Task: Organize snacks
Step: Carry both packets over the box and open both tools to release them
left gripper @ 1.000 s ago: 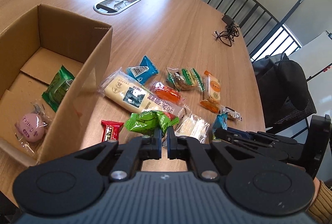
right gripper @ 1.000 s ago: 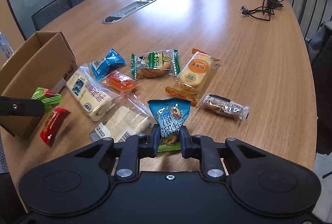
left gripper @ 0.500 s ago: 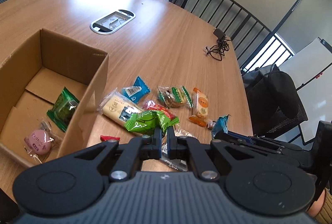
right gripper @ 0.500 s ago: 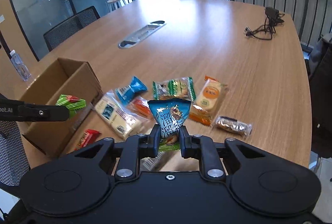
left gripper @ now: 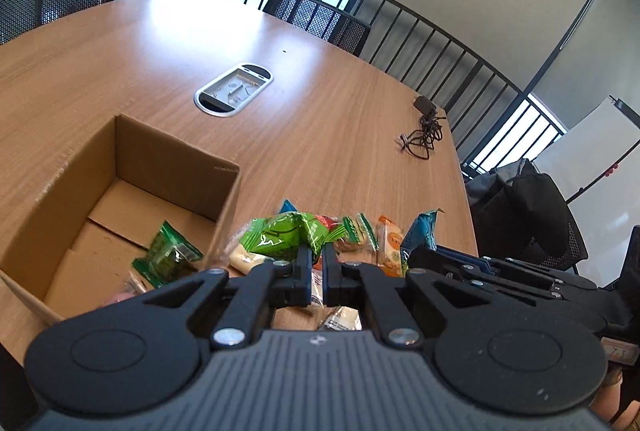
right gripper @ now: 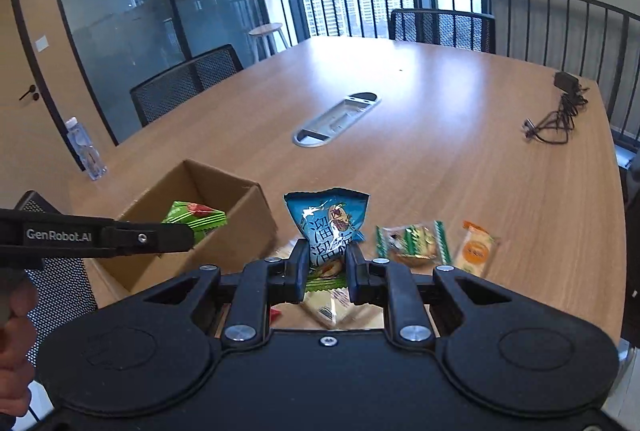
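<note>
The green packet is pinched in the closed left gripper, with the open box lying below and to its left, nearer than to the right gripper, which is clamped on the blue packet

Readable: "GenRobot.AI" in grey letters along the side of the left tongs, beside the cardboard box. Large white Chinese characters, "溜溜", on the blue snack packet right of that box.
</note>
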### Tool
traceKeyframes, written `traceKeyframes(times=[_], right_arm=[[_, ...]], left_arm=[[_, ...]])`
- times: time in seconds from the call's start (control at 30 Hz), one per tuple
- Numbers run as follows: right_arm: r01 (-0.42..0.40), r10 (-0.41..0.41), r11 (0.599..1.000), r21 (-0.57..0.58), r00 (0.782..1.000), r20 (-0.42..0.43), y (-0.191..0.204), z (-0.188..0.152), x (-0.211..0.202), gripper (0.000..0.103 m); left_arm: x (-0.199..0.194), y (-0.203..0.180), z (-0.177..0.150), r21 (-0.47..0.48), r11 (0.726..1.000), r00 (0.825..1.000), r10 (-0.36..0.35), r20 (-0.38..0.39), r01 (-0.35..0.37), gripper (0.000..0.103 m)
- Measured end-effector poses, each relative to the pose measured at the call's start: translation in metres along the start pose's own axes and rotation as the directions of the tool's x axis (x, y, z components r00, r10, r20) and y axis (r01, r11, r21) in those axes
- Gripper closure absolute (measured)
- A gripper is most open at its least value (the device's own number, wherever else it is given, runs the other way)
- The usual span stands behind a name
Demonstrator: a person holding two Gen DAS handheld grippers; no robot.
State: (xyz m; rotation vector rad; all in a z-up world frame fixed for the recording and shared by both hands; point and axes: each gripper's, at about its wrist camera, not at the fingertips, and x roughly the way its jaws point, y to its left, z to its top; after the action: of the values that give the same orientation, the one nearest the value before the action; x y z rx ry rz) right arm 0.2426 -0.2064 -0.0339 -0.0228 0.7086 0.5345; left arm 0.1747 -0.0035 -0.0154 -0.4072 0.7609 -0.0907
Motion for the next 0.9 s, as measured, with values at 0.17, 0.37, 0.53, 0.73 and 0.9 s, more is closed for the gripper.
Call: traceKeyframes(times=[0.17,0.37,0.53,0.73,0.9], right_arm=[[-0.022,0.022,1.000,-0.016,1.000,0.011,0.018,0.008,0.003,0.084],[-0.041,0.041,0.999,-0.028,0.999,0.015,0.035,0.015,0.007,0.084],[-0.056,0.057,0.998,-0.020,0.998,0.025,0.048,0.021,0.012,0.084],[-0.088,0.089,0.996,-0.023,0.996,0.015,0.067,0.022,0.019,0.084],[-0.120,0.120,0.991,-0.059,0.993,-0.017,0.081,0.027,0.024,0.084]], left_arm=[[-0.010,0.012,0.008,-0.004,1.000,1.000,0.013,0.018,-0.013,0.099],[-0.017,0.029,0.014,-0.017,0.999,0.999,0.032,0.025,-0.032,0.099],[-0.022,0.046,0.022,-0.023,0.999,0.998,0.047,0.032,-0.046,0.099],[-0.022,0.069,0.029,-0.044,0.997,0.997,0.067,0.034,-0.065,0.099],[-0.022,0.091,0.029,-0.078,0.993,0.996,0.088,0.031,-0.085,0.099]])
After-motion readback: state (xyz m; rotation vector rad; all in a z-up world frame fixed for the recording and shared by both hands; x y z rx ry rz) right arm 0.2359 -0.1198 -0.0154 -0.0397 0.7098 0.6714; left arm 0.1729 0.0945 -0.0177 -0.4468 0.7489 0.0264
